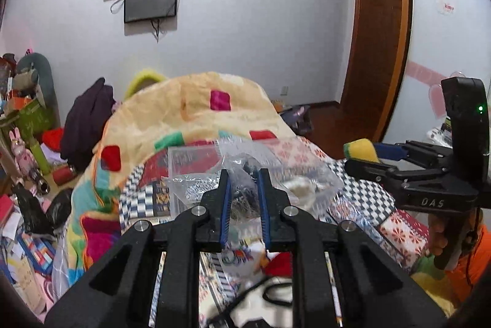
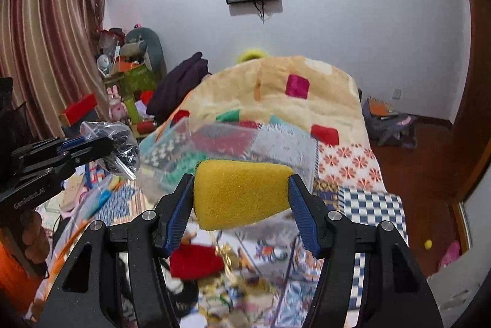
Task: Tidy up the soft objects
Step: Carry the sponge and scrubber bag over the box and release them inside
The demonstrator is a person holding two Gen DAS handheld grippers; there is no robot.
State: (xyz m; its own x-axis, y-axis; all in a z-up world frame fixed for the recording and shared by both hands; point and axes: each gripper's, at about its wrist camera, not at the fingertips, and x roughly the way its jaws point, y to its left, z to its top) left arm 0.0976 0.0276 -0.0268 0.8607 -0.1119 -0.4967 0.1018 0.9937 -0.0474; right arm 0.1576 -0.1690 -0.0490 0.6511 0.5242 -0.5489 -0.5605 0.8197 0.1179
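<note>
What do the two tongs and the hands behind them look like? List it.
Both tongs, left and right, are matte black angular linkages with silver pivot bolts and ribbed blue pads. The right's body reads "DAS", with a green LED; the left's reads "GenRobot.AI". Bare hands; orange sleeves.

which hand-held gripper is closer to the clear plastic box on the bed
Hard to separate. The left hand-held gripper, shut on a plastic bag, and the right hand-held gripper, shut on a yellow sponge, both hover over the near edge of the clear box.
</note>
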